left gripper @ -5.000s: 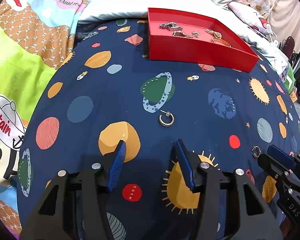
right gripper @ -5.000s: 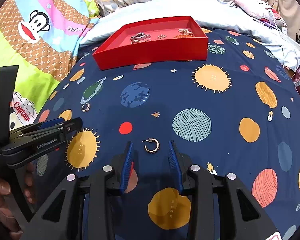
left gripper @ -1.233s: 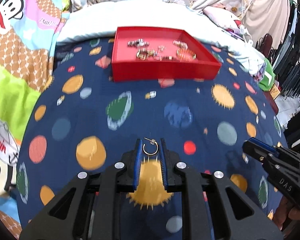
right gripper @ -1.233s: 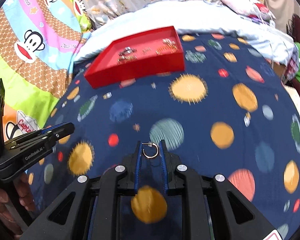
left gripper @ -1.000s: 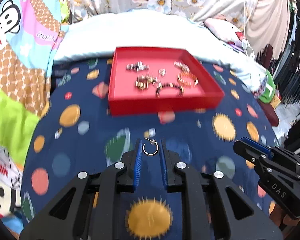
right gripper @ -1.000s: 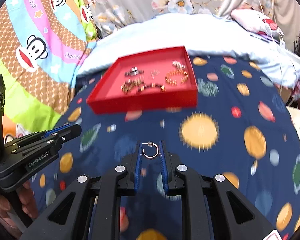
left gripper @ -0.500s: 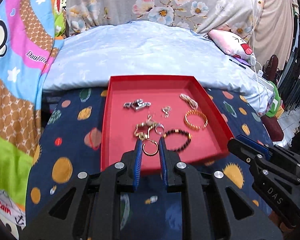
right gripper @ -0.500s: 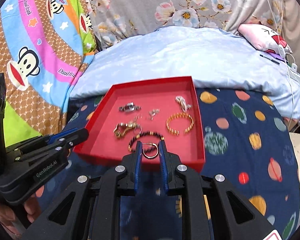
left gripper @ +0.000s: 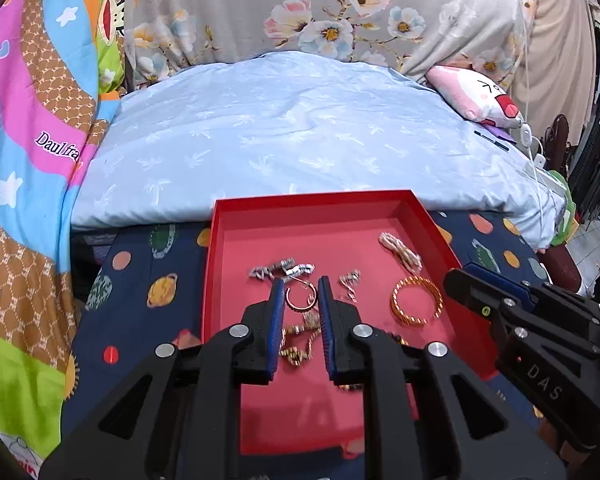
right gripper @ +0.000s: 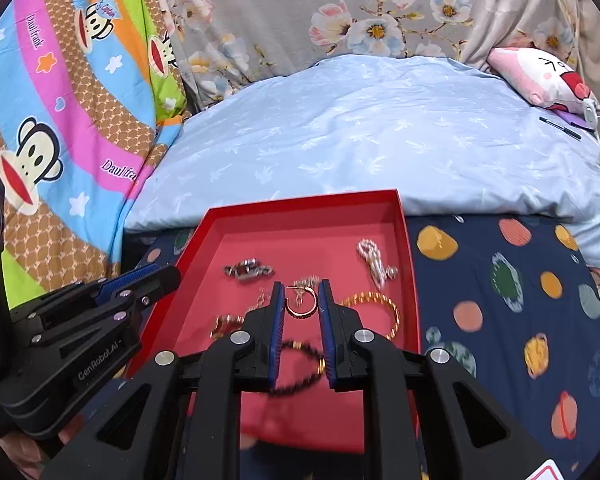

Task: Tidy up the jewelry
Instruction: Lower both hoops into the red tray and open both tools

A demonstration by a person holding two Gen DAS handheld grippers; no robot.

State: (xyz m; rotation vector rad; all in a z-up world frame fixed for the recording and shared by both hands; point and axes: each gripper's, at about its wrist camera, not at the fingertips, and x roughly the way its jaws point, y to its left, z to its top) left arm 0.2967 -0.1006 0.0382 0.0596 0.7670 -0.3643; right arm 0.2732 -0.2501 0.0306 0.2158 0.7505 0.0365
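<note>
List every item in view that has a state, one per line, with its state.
Left gripper: shut on a hoop earring, above the tray.
Right gripper: shut on a second hoop earring, above the tray.
Red tray: open, lidless, holding jewelry.
Gold bangle: lying flat in the tray.
Silver chain: lying loose in the tray.
Dark bead bracelet: lying in the tray, blurred.

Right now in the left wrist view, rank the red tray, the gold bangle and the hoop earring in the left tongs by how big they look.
1. red tray
2. gold bangle
3. hoop earring; it is nearer the camera, held in the left tongs, yet looks smallest.
</note>
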